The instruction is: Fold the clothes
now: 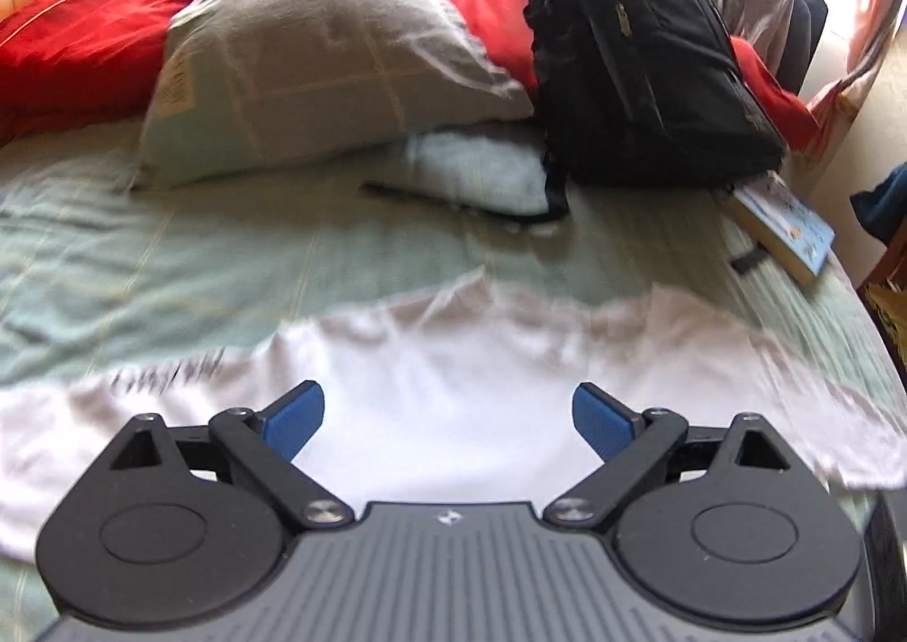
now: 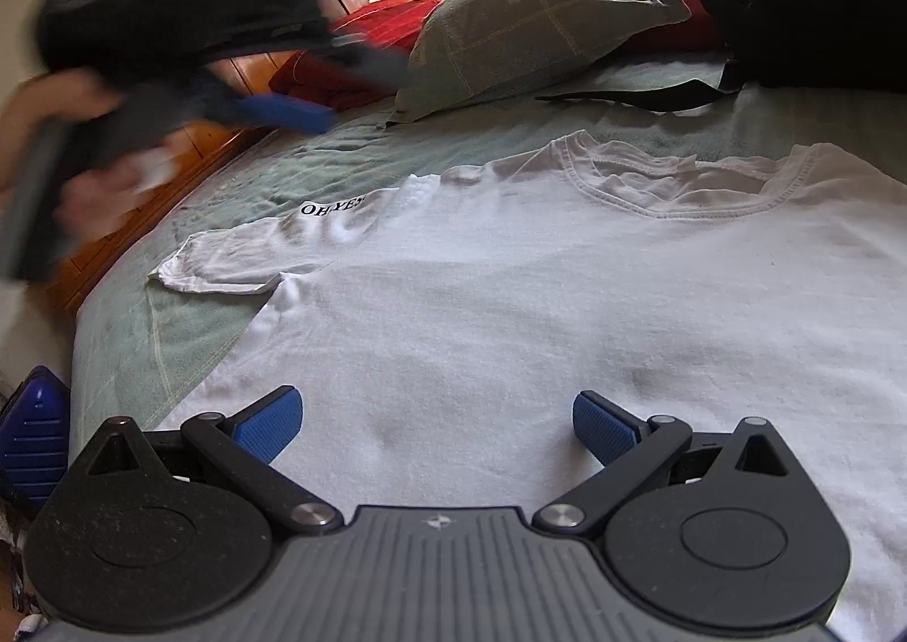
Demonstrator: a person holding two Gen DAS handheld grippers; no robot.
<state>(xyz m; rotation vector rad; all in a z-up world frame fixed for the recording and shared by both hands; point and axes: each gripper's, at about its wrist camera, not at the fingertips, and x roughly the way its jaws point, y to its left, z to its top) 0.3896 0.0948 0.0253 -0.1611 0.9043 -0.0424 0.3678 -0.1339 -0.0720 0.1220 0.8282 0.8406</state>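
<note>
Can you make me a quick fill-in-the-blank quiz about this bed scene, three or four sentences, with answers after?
1. The T-shirt spread on the bed is ____ in colour.
2. Both the left gripper and the right gripper are ____, holding nothing.
3. The backpack near the pillow is ____ in colour.
4. The blanket behind the pillow is ____.

Answers: white; open; black; red

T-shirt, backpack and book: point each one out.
T-shirt (image 2: 510, 302), right wrist view, middle of the chest.
Backpack (image 1: 640, 58), left wrist view, front panel.
Book (image 1: 788, 228), left wrist view, blue cover.
</note>
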